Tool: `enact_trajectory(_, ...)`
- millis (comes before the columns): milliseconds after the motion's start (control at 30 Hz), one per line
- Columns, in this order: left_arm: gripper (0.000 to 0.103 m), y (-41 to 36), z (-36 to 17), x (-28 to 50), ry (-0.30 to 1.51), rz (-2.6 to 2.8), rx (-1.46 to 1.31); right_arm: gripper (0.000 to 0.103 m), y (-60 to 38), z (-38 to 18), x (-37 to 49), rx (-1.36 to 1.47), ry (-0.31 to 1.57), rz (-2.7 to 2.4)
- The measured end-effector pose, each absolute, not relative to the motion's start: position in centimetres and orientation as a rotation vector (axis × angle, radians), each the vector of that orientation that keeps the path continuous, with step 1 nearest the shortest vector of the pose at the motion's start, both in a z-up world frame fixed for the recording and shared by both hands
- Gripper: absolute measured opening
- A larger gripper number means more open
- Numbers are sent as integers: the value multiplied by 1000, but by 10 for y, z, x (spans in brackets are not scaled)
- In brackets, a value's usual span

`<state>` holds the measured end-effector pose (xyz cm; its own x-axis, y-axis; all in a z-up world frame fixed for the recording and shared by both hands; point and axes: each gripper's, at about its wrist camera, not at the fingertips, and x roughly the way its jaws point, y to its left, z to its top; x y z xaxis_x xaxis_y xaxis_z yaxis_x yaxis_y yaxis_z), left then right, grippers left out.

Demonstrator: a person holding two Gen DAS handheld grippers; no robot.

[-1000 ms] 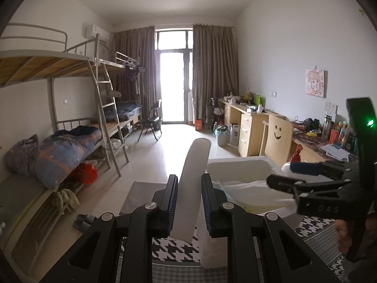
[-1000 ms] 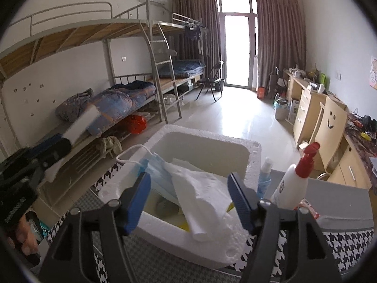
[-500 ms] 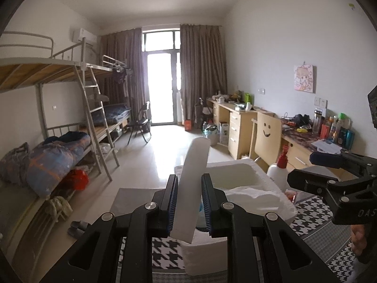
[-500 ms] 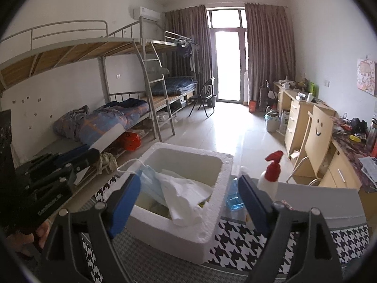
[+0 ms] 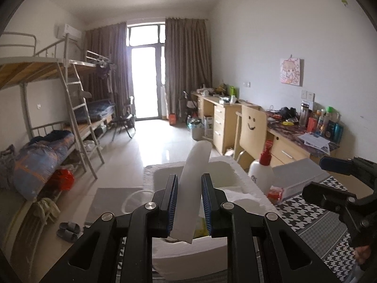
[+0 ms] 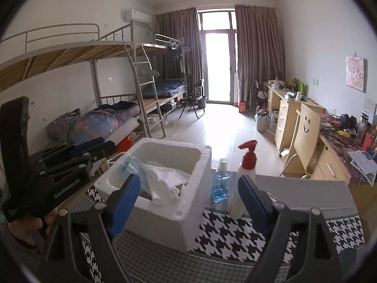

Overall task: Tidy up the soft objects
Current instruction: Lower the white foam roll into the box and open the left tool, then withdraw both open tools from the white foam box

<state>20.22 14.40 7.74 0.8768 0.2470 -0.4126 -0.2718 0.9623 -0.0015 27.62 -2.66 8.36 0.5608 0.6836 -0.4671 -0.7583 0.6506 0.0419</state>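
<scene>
Table (image 6: pixel 235 235) fills lower half of right wrist frame, covered in black-and-white houndstooth cloth with grey mesh-look border; white foam box (image 6: pixel 179 214) sits on it at centre-left, holding a blue face mask (image 6: pixel 134 167) and white crumpled cloth (image 6: pixel 165 181); just right of the box stand a small bottle of blue liquid (image 6: pixel 220 184) and a white spray bottle with red trigger (image 6: pixel 245 176), close together; grey flat box (image 6: pixel 306 195) lies at right, behind the spray bottle.
</scene>
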Motion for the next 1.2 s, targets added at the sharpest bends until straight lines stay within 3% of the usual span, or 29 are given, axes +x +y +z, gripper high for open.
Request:
enact_trajectory(300,21,138,68,228,475,239,-55,88,-46,77,278,-150,481,825)
enact_trajectory(333,25,140,66,231,488,235,-63,88,-48,77,279,-149,482,822)
enact_trajectory(367,40,140,64,234,499,221,-66,88,-50,77,279,-148,482,819)
enact_trajectory(400,65,141,61,236,512,218,-65,88,-53,76,280,-143,483,816)
enact_trajectory(467,92,140,59,236,506,251,-56,88,-57,75,281,-135,486,811)
enact_trajectory(500,99,141,59,234,492,264,-55,88,-59,74,282,-130,487,809)
enact_trajectory(1200,102,123,70,208,458,277,-29,88,-75,73,278,-106,491,799)
